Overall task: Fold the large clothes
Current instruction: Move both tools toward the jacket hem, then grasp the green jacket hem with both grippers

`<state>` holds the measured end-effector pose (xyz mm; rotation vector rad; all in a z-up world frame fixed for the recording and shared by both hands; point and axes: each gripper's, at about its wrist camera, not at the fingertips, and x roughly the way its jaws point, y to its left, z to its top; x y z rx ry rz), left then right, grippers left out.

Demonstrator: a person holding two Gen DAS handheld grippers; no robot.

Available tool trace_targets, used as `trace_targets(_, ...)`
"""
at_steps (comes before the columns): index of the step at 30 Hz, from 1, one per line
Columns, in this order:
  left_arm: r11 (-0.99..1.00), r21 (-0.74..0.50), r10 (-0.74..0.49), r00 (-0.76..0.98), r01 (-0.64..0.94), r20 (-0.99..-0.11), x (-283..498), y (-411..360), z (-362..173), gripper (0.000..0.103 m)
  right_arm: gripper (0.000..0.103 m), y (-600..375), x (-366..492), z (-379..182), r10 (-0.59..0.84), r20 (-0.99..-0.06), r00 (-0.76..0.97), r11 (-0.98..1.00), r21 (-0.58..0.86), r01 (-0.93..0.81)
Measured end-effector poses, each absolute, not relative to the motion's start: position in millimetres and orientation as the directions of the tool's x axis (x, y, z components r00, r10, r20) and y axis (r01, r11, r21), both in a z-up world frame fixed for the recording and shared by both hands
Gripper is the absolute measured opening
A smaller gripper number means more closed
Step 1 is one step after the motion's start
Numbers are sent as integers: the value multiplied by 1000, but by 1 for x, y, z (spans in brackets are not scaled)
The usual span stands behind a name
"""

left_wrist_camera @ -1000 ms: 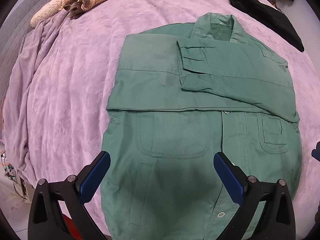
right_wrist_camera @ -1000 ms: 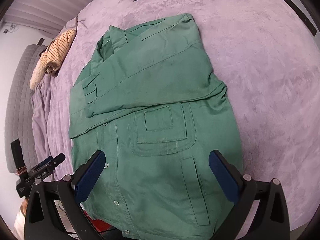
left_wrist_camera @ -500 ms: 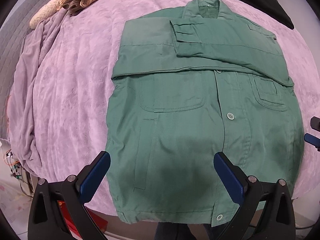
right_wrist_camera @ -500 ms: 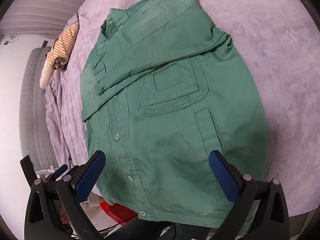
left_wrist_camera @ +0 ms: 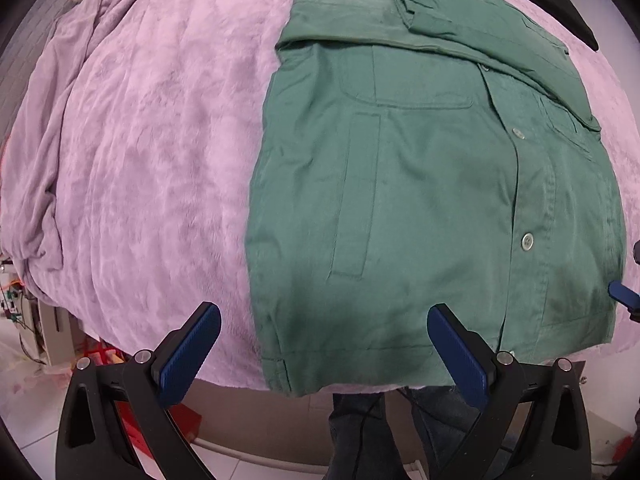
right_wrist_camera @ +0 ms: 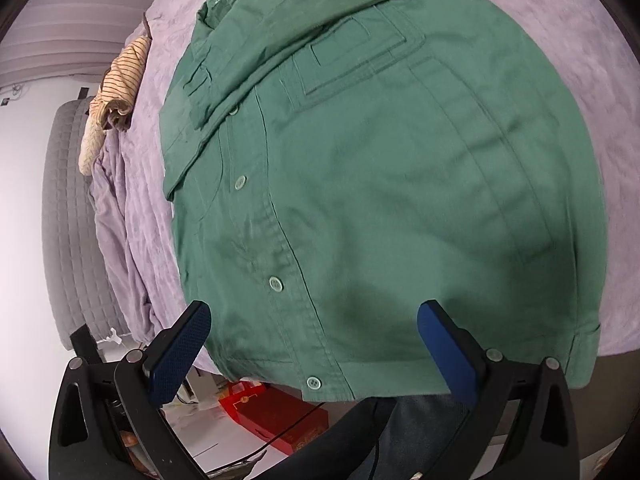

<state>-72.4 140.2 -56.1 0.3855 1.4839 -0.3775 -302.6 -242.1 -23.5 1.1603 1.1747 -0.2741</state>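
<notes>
- Green jacket (left_wrist_camera: 432, 184) lies flat, front up, on the bed; buttoned placket runs down its middle; both sleeves folded across the chest near the collar; hem sits at the near edge of the bed, just overhanging in the right wrist view (right_wrist_camera: 384, 184).
- Pale buttons visible along the placket; flap pockets on both chest panels.
- Left hand-held gripper (left_wrist_camera: 324, 356) hovers at the hem's left corner; jaws spread wide, nothing between them; blue pads clear of the cloth.
- Right hand-held gripper (right_wrist_camera: 316, 348) hovers over the hem on the right side; jaws likewise wide apart and empty; its blue tip also shows at the right edge of the left wrist view.
- Bed (left_wrist_camera: 152, 128) covered with a lilac plush blanket, rumpled along the left side.
- Striped garment (right_wrist_camera: 120, 80) bundled at the far left of the bed, well apart from the jacket.
- Black garment (left_wrist_camera: 560, 4) at the far right corner, beside the jacket's collar end.
- Red box (right_wrist_camera: 276, 412) on the floor below the bed edge; a person's dark trouser legs (left_wrist_camera: 360, 432) just beneath the hem.
</notes>
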Motion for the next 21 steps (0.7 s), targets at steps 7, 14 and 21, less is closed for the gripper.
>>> trace_targets(7, 911, -6, -2, -9, 412, -1000, -81, 185, -80, 103, 103, -214, -342, -40, 381, -822, 423, 379, 556, 740)
trace_targets(14, 927, -132, -101, -104, 350, -989, -75, 207, -107, 103, 103, -234, -390, -39, 288, -837, 465, 303, 540, 785)
trace_targets(21, 920, -258, -201, -211, 295, -957, -69, 206, -134, 103, 103, -278, -448, -44, 142, -865, 482, 162, 500, 850)
